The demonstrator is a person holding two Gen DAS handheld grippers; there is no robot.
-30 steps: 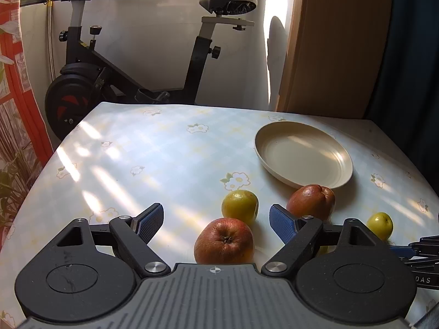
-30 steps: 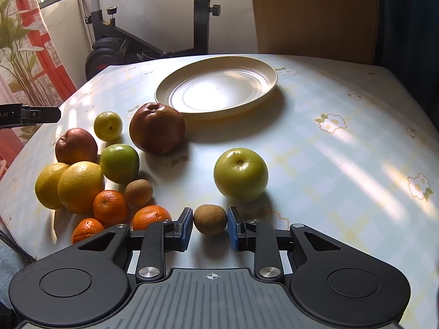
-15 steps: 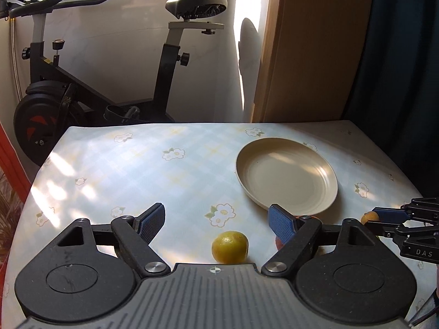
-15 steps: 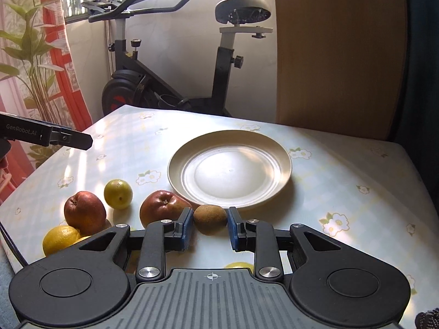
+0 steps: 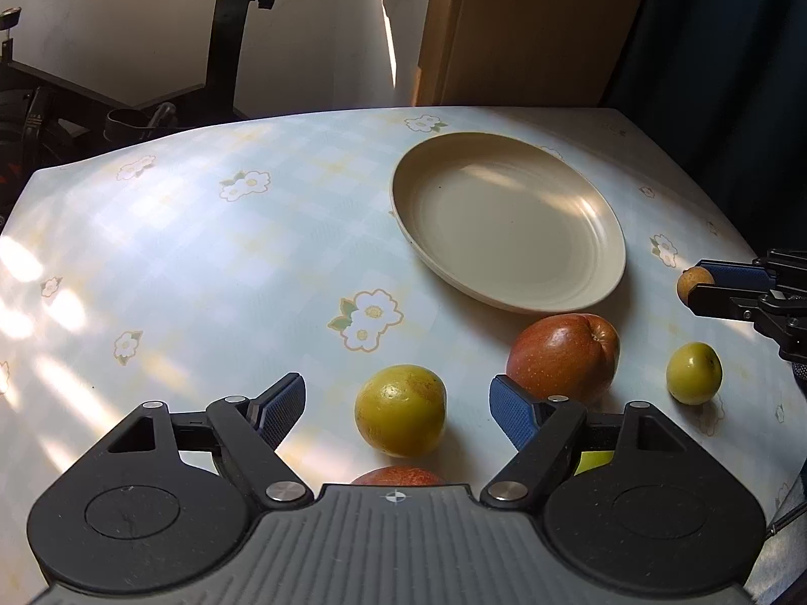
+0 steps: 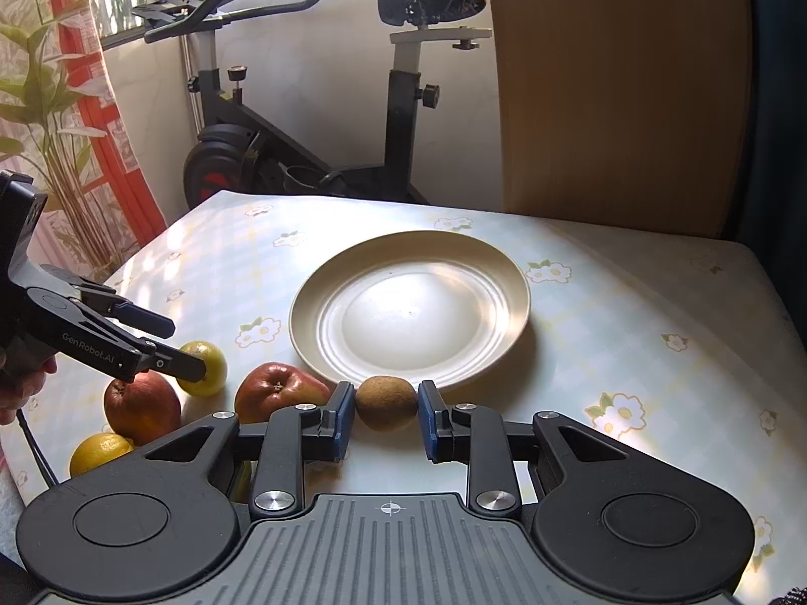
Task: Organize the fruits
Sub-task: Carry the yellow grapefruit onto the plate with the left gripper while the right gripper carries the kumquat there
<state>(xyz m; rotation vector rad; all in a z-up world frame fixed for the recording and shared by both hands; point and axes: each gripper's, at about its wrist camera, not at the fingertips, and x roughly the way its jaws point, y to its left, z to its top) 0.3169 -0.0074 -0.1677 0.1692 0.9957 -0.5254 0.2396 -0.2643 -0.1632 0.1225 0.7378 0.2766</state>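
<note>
Nearest to us, our right gripper (image 6: 387,411) is clamped on a brown kiwi (image 6: 387,402), held between its two blue pads. Our left gripper (image 5: 398,406) has its jaws spread wide; they have just been narrowing a little, and a yellow-green fruit (image 5: 401,409) sits on the table between them with neither pad touching it.

Just below that fruit, at the left gripper's body, we see the top of a red apple (image 5: 398,476). Beside the left gripper's right pad lies a larger red apple (image 5: 565,355), and further right a small green fruit (image 5: 694,373). From the right gripper's view, a lemon (image 6: 98,456) peeks out near its left edge.

Beyond the fruit, a cream plate (image 6: 504,272) stands bare on the flowered tablecloth (image 5: 202,262); the kiwi hangs just before its near rim. The plate lies ahead and to the right of the left gripper.

Past the table edge stands an exercise bike (image 6: 302,151), with a wooden panel (image 6: 615,91) on the right and a red-framed window with leafy curtain (image 6: 50,101) on the left.
</note>
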